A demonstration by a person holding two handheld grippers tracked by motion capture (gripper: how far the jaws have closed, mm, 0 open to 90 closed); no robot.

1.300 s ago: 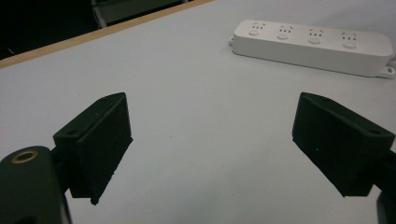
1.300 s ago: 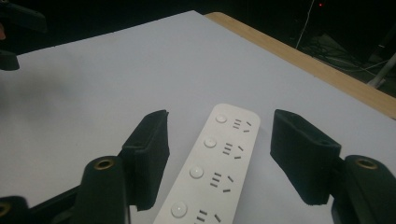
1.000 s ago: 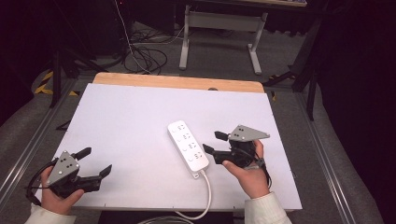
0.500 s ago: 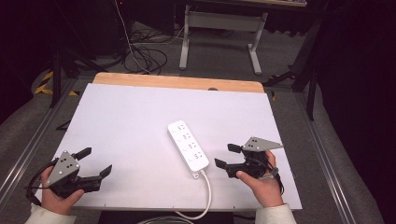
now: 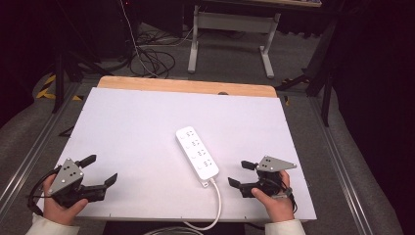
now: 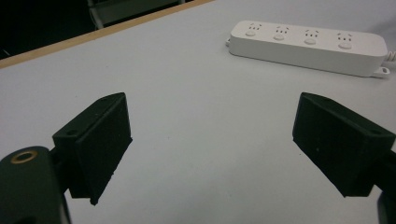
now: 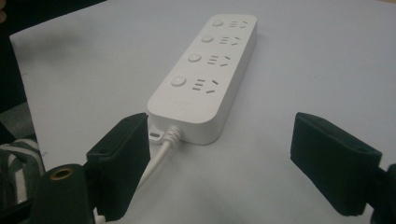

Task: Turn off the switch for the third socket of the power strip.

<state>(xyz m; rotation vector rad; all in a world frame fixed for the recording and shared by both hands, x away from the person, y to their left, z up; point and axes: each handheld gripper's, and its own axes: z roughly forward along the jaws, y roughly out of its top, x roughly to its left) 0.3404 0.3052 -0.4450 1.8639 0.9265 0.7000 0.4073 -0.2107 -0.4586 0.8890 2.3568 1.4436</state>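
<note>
Right hand-held gripper [image 5: 241,174] agape, power strip [image 5: 196,155] just beside

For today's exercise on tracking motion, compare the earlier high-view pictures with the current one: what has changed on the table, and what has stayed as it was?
The right gripper drew back from beside the power strip toward the person's edge of the table, open and holding nothing. It now sits near the cord end. The strip and the open left gripper stayed where they were.

A white power strip [image 5: 197,155] lies between 2 gaping tools.
</note>
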